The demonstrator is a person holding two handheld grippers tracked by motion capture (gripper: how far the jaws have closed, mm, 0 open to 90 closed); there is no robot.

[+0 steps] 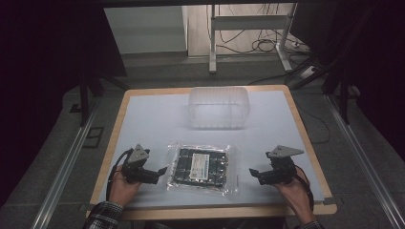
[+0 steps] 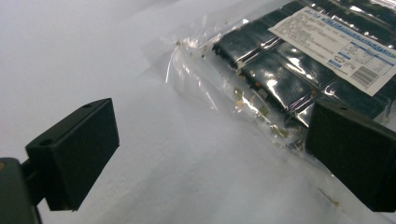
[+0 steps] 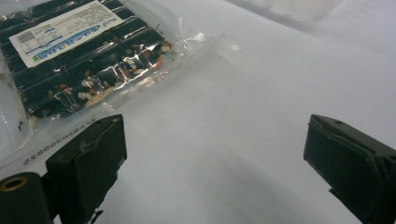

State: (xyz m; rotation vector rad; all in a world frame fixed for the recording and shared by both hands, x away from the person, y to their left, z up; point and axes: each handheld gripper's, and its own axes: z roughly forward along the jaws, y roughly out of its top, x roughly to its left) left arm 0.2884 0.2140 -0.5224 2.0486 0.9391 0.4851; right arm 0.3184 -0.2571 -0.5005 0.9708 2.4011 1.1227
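Black left tongs [image 1: 164,170] sit near the table's [image 1: 153,119] front-left corner, held in the person's left hand [image 1: 123,186], jaws spread wide with nothing between them. In the left gripper view one jaw hangs over bare white surface and the other overlaps the clear edge of the plastic bag [image 2: 261,79]; whether it touches cannot be told. That clear bag [image 1: 203,164] lies flat by the middle of the front edge, between the two tongs, holding dark blocks under a white printed label [image 1: 200,164]; small loose bits, some red and white, collect along one side of it in the right gripper view. Behind it, near the middle of the far edge, stands a translucent plastic container [image 1: 218,107]. Right tongs [image 1: 252,173], in the right hand [image 1: 296,193] toward the front-right corner, are also wide and empty, just beside the bag.
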